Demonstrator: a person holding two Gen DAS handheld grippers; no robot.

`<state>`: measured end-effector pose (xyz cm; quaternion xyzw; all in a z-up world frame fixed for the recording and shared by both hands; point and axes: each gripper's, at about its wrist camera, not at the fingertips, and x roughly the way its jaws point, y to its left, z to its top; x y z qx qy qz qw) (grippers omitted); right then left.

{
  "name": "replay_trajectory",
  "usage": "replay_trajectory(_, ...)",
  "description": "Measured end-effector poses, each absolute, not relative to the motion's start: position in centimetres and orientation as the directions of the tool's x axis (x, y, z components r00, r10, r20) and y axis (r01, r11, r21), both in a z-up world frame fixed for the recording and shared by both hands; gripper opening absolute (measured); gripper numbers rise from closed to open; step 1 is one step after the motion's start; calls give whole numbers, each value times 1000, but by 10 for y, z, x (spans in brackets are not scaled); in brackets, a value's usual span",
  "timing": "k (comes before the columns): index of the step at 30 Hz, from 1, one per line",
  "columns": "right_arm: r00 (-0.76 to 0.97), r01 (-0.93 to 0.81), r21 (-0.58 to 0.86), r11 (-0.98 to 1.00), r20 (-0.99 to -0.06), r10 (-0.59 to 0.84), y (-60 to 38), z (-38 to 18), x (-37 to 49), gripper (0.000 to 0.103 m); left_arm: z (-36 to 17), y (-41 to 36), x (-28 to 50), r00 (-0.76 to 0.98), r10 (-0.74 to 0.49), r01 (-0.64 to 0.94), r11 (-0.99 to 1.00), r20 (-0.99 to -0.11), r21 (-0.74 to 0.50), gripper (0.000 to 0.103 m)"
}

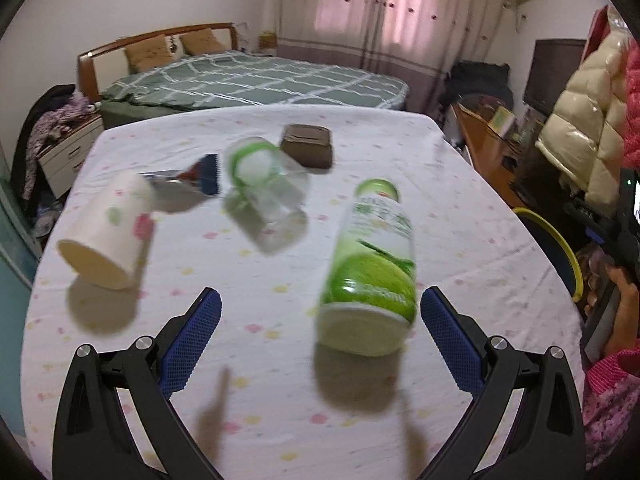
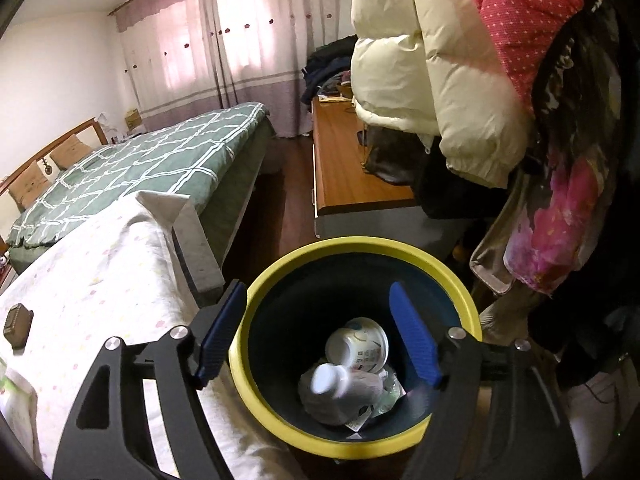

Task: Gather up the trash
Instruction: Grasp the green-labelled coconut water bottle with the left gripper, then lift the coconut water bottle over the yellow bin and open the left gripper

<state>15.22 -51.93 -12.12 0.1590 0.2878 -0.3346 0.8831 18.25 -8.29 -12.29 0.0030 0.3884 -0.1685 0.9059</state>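
Observation:
In the left wrist view my left gripper is open just above the flowered tablecloth. A green-labelled bottle lies between its blue fingers, nearer the right one, untouched. Farther off lie a clear jar with a green-rimmed lid, a white paper cup on its side and a foil wrapper. In the right wrist view my right gripper hangs open over a dark bin with a yellow rim. A white bottle, a paper bowl and wrappers lie inside the bin.
A brown box sits at the table's far side. The bin stands off the table's right edge, beside a person's hand. Beyond are a green bed, a wooden cabinet and hanging coats.

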Motion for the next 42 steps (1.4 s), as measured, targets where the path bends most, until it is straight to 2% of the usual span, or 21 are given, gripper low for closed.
replay_trajectory(10, 633, 663, 115, 740, -613, -473, -520, -121, 151, 71, -134, -104, 196, 598, -311, 328, 936, -738, -128, 98)
replay_trajectory(12, 637, 659, 121, 742, -613, -466, -520, -121, 151, 71, -135, -106, 197, 598, -308, 329, 936, -740, -124, 93)
replay_trajectory(20, 648, 650, 136, 748, -614, -451, -520, -121, 152, 71, -141, -111, 202, 565, -318, 344, 929, -762, -133, 60)
replay_trajectory(22, 649, 649, 138, 748, -613, -450, -520, -122, 151, 71, -139, -112, 201, 569, -314, 347, 930, -760, -124, 57)
replay_trajectory(42, 668, 630, 158, 760, -608, -428, -519, -121, 152, 71, -54, -114, 200, 715, -303, 380, 925, -630, -14, 52)
